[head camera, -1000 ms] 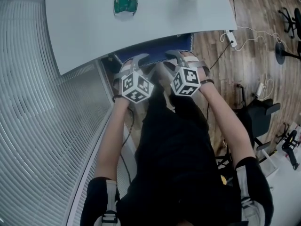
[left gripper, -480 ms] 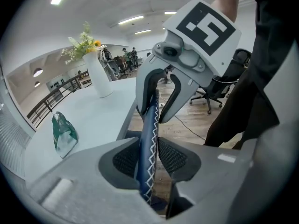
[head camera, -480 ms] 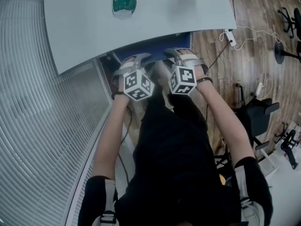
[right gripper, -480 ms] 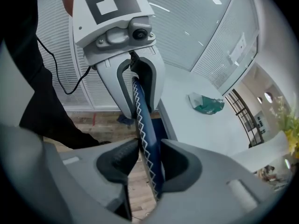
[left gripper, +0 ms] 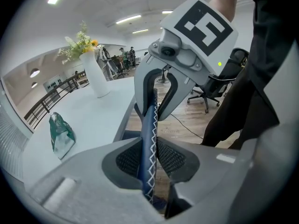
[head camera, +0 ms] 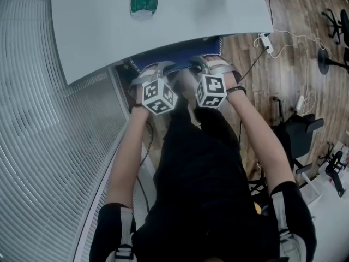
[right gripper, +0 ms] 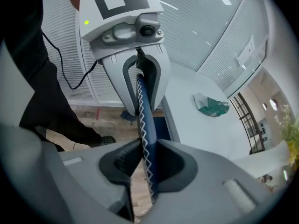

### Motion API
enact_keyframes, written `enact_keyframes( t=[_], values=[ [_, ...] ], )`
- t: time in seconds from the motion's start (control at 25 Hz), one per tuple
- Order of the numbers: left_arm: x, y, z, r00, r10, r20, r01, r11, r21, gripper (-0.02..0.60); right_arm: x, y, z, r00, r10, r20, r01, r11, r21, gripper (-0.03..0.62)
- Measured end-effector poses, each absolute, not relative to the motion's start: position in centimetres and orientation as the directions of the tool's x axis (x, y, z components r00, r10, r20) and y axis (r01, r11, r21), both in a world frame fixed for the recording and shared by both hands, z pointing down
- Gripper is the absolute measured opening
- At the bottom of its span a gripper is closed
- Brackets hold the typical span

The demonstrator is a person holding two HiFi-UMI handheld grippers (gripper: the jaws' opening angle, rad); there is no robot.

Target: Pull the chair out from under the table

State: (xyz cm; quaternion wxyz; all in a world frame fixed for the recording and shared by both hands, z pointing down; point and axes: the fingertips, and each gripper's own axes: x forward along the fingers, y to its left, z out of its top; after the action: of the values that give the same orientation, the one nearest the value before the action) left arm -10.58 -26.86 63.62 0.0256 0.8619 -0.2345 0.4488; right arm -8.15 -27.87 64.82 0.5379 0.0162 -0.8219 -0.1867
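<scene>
The person wears a black short-sleeved top (head camera: 212, 190); its sleeves end above the elbows. The trousers (right gripper: 37, 92) are black too. On the side far from the bench (head camera: 163, 31), a pale grey strap with a dark buckle lies over each shoulder: left strap (head camera: 126, 236), right strap (head camera: 284, 222). Near the bench edge a dark band (head camera: 238, 90) rings the right wrist, and pale straps cross the right hand (head camera: 222, 69). A thin black cable (head camera: 147, 146) hangs beside the left forearm. A black shoe (right gripper: 105, 140) shows on the floor beside the bench.

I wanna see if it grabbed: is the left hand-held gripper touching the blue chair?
Touching. The left gripper view shows the left hand-held gripper, jaws closing, both pads pressed on the blue chair back between them.
</scene>
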Motion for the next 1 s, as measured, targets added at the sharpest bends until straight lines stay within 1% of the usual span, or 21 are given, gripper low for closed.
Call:
enact_keyframes(
  t=[0.68, 1.0],
  values=[
    [-9.1, -23.0, 64.5, 0.494, -0.309, 0.812, -0.426, -0.901, -0.084, 0.097, -6.6, -24.1, 65.6, -0.407, -0.198, 0.892, 0.182, 0.939, 0.292, 0.087],
    [-8.5, -20.6, 65.1, 0.471, -0.330, 0.818, -0.424, -0.898, -0.118, 0.094, -6.0, -21.7, 66.3, -0.400, -0.192, 0.896, 0.187, 0.940, 0.285, 0.085]
  ],
)
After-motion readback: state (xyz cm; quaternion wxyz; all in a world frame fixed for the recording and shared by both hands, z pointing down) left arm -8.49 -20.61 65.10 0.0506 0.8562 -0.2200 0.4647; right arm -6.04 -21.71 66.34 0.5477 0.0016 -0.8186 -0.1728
